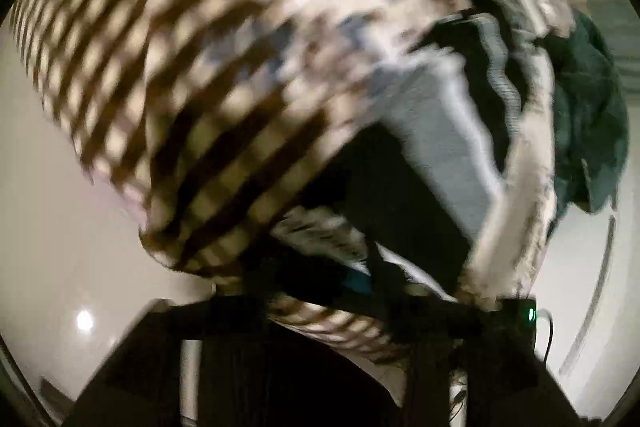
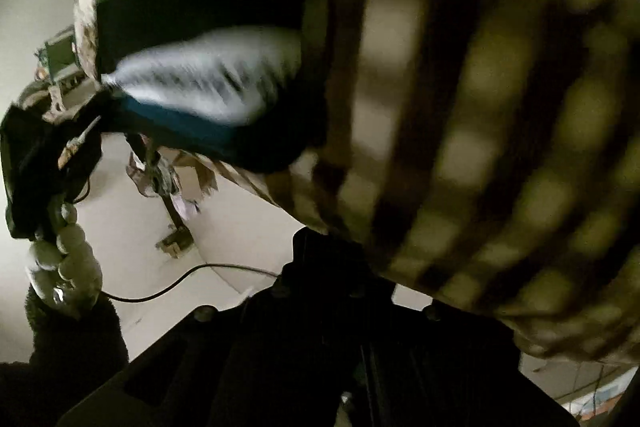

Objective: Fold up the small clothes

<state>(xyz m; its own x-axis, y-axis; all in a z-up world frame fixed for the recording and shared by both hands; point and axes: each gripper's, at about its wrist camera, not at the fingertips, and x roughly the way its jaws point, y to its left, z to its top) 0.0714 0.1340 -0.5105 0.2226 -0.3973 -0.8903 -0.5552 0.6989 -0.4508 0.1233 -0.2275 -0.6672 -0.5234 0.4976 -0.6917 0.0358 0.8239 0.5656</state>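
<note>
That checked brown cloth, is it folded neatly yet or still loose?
Still loose. The checked cloth hangs bunched and draped over the gripper, not lying flat; blur hides any creases.

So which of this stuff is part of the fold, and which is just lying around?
Job:
checked cloth
left gripper
right gripper

Lying about:
dark green garment
cable
white table

Blur hides both sets of jaws.
</note>
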